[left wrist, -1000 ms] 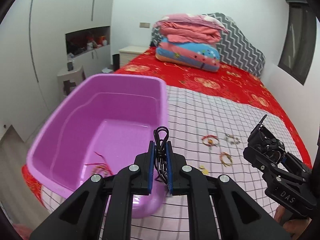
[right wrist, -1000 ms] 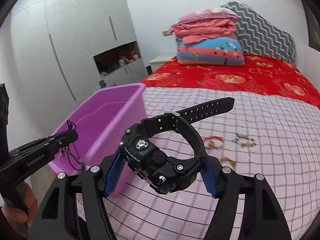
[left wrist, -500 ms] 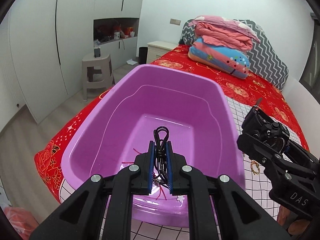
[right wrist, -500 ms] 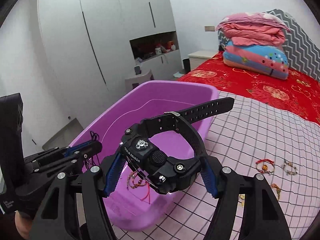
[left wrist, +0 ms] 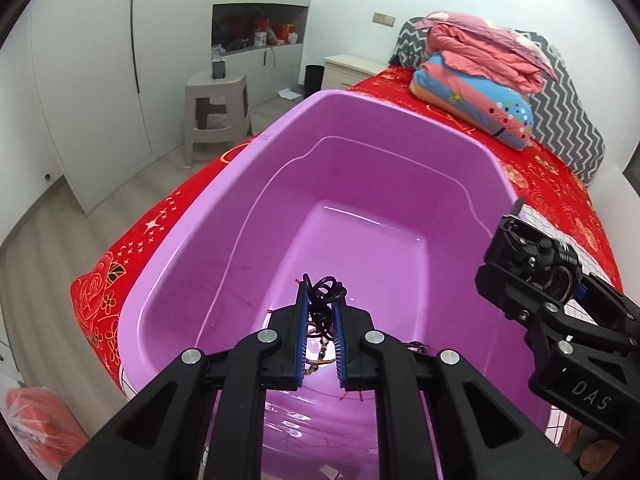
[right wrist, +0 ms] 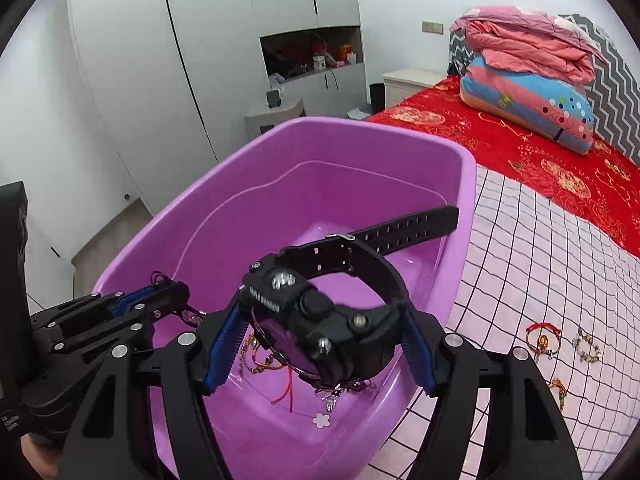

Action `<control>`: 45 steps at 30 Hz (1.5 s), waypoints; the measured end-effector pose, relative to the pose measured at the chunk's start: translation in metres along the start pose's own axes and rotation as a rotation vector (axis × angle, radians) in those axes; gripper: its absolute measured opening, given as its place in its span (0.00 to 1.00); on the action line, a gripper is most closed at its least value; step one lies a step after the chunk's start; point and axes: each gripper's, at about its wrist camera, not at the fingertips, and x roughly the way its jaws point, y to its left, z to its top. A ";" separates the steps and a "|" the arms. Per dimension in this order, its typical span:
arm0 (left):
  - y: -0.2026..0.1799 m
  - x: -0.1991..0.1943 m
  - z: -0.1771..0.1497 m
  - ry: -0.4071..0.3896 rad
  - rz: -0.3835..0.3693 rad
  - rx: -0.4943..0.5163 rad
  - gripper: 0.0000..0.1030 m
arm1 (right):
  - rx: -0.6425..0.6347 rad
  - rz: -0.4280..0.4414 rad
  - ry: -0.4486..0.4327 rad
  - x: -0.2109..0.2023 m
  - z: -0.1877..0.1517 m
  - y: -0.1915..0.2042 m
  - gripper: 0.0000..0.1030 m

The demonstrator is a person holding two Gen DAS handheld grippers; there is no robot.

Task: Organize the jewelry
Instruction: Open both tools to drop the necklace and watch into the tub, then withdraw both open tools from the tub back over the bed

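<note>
Roughly midway, by the look of it: several bracelets and a flower charm already on the floor of the purple tub; three bracelets left on the checked sheet to the right of the tub. Two more items in transit. Left gripper over the tub's near end, pointing inward, jaws parted a little w/ black cord bunched between the pads — looks like mid-release, can't tell if pinched or loose. Right gripper over the tub's near right corner, angled in, jaws wide, clamped on a black watch, strap sticking out toward the rim. Drops next, prob.
</note>
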 end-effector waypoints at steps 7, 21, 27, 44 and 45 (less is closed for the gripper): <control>0.007 -0.006 -0.002 -0.025 0.056 -0.016 0.69 | 0.015 -0.024 -0.018 -0.003 0.001 -0.007 0.65; 0.005 -0.024 -0.004 -0.042 0.084 -0.036 0.86 | 0.040 -0.029 -0.041 -0.024 -0.009 -0.017 0.65; 0.000 -0.034 -0.006 -0.051 0.085 -0.024 0.87 | 0.048 -0.024 -0.046 -0.033 -0.013 -0.020 0.65; -0.017 -0.051 -0.015 -0.055 0.079 0.003 0.89 | 0.102 -0.018 -0.062 -0.060 -0.033 -0.040 0.65; -0.020 -0.052 -0.015 -0.055 0.080 0.007 0.89 | 0.104 -0.018 -0.063 -0.062 -0.035 -0.041 0.65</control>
